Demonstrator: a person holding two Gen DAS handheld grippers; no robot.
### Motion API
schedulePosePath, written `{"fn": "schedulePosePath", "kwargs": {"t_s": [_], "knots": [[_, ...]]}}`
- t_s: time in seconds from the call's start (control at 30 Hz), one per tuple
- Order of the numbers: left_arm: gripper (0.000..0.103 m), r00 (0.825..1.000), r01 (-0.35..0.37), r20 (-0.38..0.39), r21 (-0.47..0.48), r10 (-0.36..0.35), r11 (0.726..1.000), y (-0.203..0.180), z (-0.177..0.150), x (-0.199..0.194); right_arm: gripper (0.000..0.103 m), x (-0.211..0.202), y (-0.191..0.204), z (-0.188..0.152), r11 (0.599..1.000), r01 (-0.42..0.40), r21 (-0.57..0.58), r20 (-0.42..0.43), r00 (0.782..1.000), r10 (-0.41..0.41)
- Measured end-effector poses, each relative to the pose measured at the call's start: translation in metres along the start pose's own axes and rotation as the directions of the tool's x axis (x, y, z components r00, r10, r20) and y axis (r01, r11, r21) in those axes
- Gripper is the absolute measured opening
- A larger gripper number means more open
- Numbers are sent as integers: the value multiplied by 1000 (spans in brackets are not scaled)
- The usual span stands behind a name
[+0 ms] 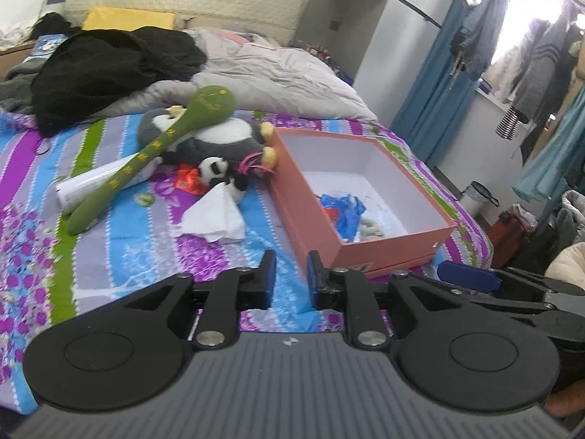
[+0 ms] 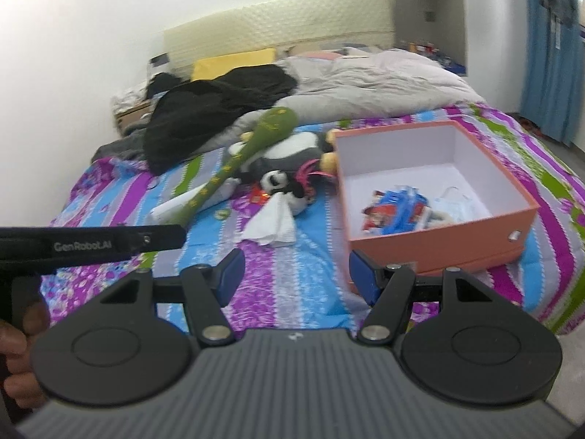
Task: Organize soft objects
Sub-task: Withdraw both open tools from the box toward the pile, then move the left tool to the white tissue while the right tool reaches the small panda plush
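An open orange box [image 1: 303,197] [image 2: 438,241] sits on the striped bedsheet and holds blue and red soft items [image 1: 342,212] [image 2: 396,208]. Left of it lie a small panda plush [image 1: 219,173] [image 2: 283,184], a big grey-white plush [image 1: 215,137] [image 2: 289,152], a long green plush [image 1: 153,153] [image 2: 241,153] and a white tissue [image 1: 215,216] [image 2: 274,225]. My left gripper [image 1: 290,278] is empty, jaws slightly apart, above the sheet near the box's near corner. My right gripper [image 2: 296,274] is open and empty, in front of the box.
A white tube [image 1: 98,183] lies under the green plush. Black clothing [image 1: 109,69] [image 2: 219,109] and a grey duvet [image 1: 274,77] [image 2: 365,84] cover the far bed. The right gripper's blue finger [image 1: 468,270] shows beside the box. The left gripper's body [image 2: 91,243] shows at left.
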State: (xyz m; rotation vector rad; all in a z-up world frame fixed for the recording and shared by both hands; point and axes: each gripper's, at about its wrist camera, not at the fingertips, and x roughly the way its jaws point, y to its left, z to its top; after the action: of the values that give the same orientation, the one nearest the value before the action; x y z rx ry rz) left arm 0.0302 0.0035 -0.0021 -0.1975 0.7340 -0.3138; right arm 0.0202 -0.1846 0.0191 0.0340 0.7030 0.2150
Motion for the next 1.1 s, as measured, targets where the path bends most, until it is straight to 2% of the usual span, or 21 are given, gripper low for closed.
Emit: {"fn": "schedulePosePath", "kwargs": {"t_s": [0.03,0.07,0.27,0.47,0.7,0.83,0.93,1.03,1.1], "knots": [[33,1000,-8,0,-4,8,1000,4,-3,-1,66,2,4,-2,1000,-6,-8,-3,1000,6],[33,1000,-19,-7,-10,19,1000,8,-6,-1,66,3,7,-3,1000,-12,-14,-7,1000,12],[33,998,-56,-25,-76,54,996,33,-16,-1,66,16,20,-11,998,-43,-50,-25,999,42],[33,996,-79,-38,-123,75,989,53,-8,16,66,45,21,-2,997,-61,-39,-72,996,58],[33,993,-91,-82,-159,79,983,81,10,67,66,93,23,17,996,-61,-57,-109,993,55],[34,991,-91,-111,-169,73,981,99,22,103,65,128,19,33,999,-45,-25,-116,992,42],[43,989,-89,-131,-175,66,980,113,30,130,65,157,15,45,999,-38,6,-122,992,38],[44,987,-86,-148,-179,60,980,123,37,158,65,187,13,56,999,-44,11,-129,991,45],[44,986,-79,-159,-183,50,980,129,41,176,60,207,12,63,999,-42,3,-130,991,42]]}}
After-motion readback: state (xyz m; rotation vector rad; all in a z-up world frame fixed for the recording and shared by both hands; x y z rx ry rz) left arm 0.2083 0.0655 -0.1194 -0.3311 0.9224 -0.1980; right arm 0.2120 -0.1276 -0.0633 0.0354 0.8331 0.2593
